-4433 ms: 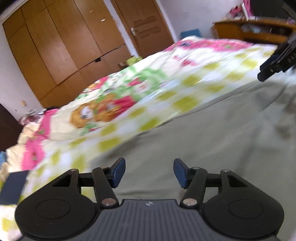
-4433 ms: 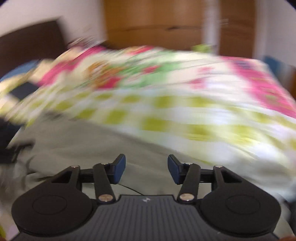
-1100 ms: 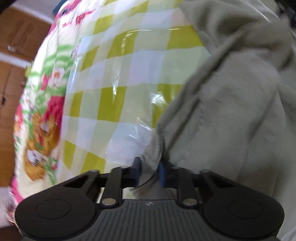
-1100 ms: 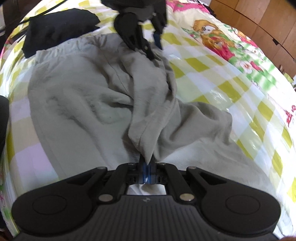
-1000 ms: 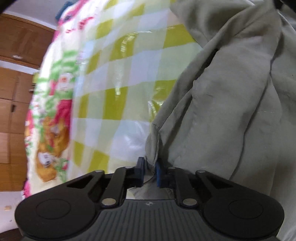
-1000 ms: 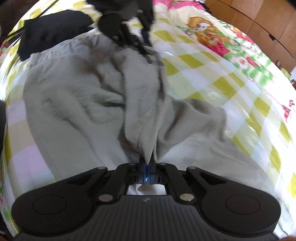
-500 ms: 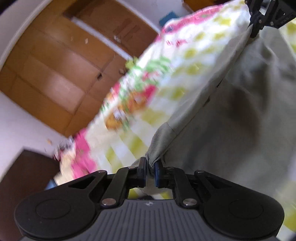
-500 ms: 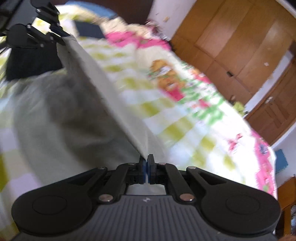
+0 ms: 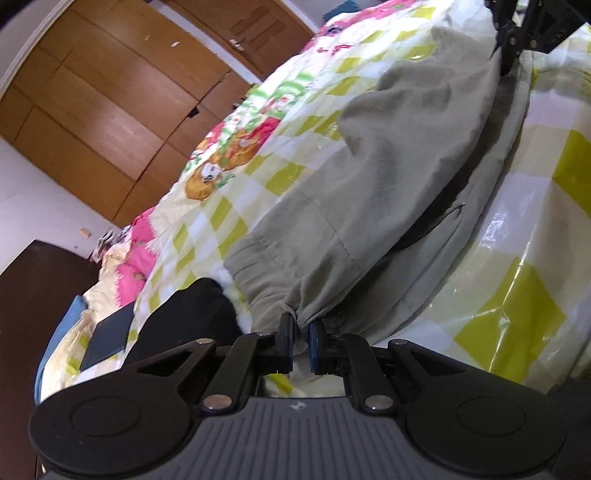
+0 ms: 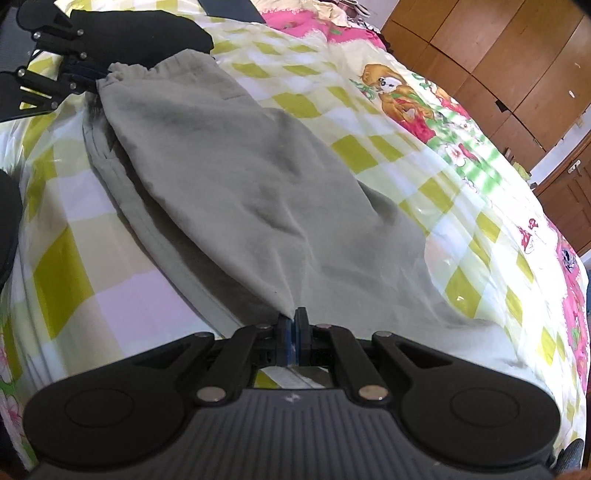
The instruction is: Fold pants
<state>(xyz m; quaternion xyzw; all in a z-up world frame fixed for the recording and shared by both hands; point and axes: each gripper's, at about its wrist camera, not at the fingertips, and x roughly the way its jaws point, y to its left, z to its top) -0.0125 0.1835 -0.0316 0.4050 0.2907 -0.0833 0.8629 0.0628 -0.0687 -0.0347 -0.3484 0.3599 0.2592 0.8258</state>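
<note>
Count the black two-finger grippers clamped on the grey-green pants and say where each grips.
2. The left gripper pinches the gathered waistband of the grey-green fabric pants; the right gripper pinches the fabric at the leg end. Both hold the upper layer.

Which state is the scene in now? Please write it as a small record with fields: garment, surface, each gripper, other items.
garment: grey-green pants, one half folded over the other, top layer still partly raised
surface: bed sheet with yellow checks and cartoon prints
left gripper: shut on the gathered waistband
right gripper: shut on a lower edge of the pants
other items: black cloth beside the waistband; wooden wardrobe behind the bed
</note>
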